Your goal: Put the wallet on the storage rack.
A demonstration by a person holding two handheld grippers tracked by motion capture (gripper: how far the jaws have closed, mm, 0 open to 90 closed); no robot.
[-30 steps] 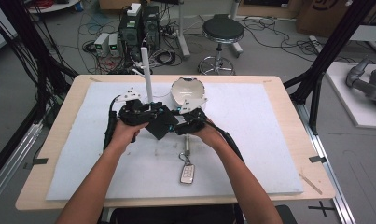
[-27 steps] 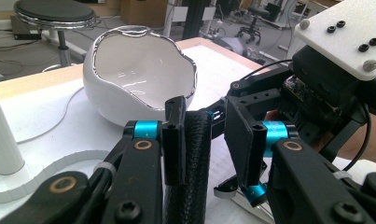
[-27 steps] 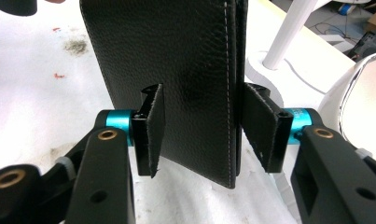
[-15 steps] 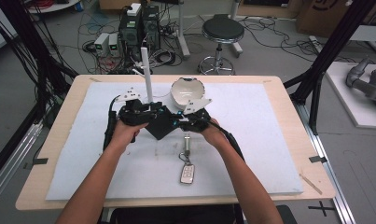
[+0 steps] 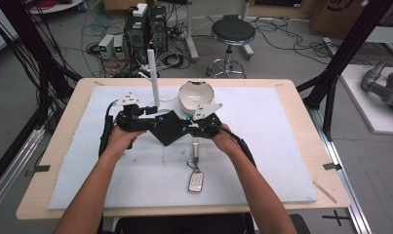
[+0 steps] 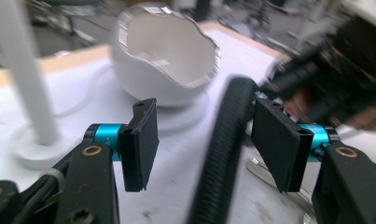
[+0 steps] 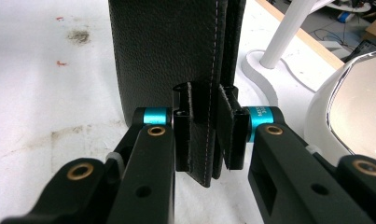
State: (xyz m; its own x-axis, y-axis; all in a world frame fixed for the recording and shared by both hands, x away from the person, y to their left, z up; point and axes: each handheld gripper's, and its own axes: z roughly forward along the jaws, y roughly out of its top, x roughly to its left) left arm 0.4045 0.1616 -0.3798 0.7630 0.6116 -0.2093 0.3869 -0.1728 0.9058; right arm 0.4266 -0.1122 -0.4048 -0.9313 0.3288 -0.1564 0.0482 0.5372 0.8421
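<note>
Two grippers meet over the middle of the table (image 5: 282, 97); I go from the biggest thing down. Its white mat carries everything; at the far side stand the egg-shaped bowl (image 5: 194, 95) and, just left of it, the white post (image 5: 153, 78) on its round base. Nearer me sits the black leather case (image 5: 167, 127), held between my two hands; the right gripper view shows its stitched edge standing upright above the mat. Smallest is the key fob (image 5: 195, 181) with its ring and strap, lying near the front edge and apart from the case.

My right gripper (image 7: 209, 135) is clamped on the case's edge, pads pressed flat on the leather; that hold looks firm. My left gripper (image 6: 204, 140) has its jaws apart, and the case edge runs blurred between them, not yet pinched. So I judge the case lifted and steadied but not opened; the left side must close on it next, and the fob waits untouched.

Both forearms come in low from the front, wrists turned inward, hands level and facing each other across the case.
</note>
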